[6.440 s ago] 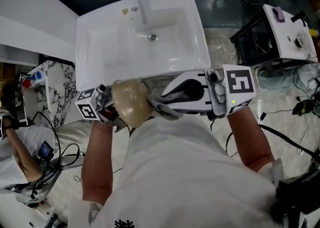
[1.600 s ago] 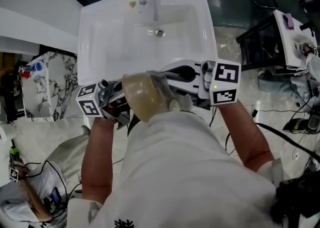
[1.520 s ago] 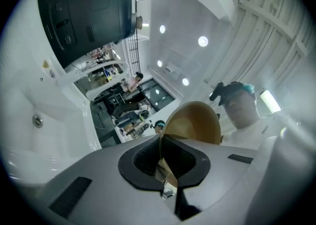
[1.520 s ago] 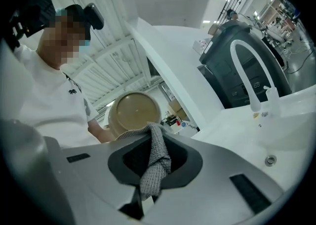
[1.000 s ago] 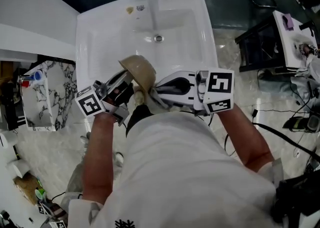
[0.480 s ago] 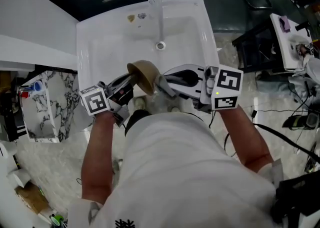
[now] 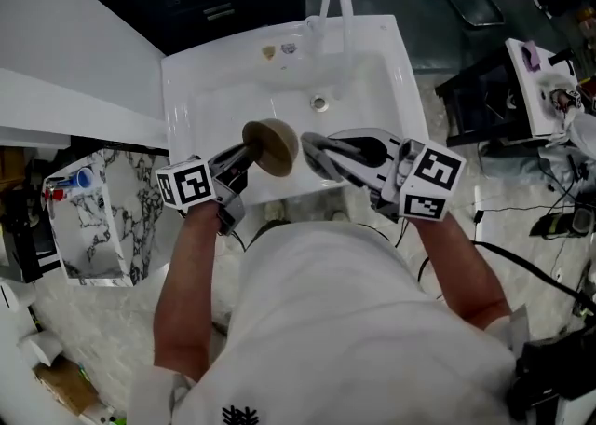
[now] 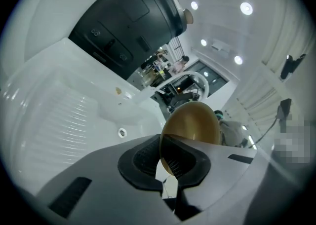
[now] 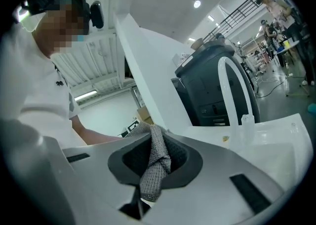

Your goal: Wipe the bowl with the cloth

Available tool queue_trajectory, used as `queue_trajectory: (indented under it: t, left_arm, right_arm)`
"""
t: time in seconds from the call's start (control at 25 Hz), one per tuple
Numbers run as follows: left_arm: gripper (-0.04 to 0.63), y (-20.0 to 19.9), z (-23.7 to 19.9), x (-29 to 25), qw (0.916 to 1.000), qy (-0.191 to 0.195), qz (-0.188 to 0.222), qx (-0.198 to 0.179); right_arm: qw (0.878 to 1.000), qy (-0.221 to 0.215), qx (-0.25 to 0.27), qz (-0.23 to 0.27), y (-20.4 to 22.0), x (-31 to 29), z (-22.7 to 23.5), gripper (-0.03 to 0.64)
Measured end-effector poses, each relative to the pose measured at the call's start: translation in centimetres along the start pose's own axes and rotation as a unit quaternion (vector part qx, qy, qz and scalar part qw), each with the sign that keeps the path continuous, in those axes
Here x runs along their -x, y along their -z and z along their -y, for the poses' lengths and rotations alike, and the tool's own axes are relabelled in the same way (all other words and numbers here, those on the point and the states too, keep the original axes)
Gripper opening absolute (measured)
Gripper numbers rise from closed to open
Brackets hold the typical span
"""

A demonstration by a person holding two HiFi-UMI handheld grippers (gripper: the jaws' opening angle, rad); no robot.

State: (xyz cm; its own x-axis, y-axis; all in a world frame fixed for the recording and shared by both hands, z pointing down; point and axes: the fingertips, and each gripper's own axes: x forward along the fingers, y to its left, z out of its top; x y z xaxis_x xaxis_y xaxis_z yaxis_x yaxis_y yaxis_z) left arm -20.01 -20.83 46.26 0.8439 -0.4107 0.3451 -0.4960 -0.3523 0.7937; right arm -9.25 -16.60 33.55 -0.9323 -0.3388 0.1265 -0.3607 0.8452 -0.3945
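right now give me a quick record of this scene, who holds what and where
left tongs: shut on the rim of the bowl
bowl: tan, tipped on edge, over the front of the sink
right tongs: shut on the cloth
cloth: grey, bunched, just right of the bowl; contact unclear
faucet: white, arched, at the sink's back

Left hand-held gripper, jaws clamped on the rim of a tan bowl, above a white sink.
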Motion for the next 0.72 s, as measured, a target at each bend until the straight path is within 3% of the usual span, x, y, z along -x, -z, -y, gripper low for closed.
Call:
queue_trajectory:
  t: [0.16,0.4,0.72]
  left_arm:
    - [0.018,-2.0,-5.7,1.6,0.9962,-0.084,-0.017,0.013]
    - [0.018,-4.6,-13.9,3.2,0.9774,-0.206,-0.043,0.026]
    - [0.018,-7.3,-21.3,3.0,0.9539,-0.288,-0.08,0.031]
  right_arm:
    - [0.999,0.031,0.012,-0.016,0.8,-1.7,-0.4,0.035]
    - [0.997,0.071,0.018,-0.026,1.9,-3.3,-0.8,0.035]
    - [0.991,0.13,0.015,-0.018,2.7,-4.5,-0.4,0.035]
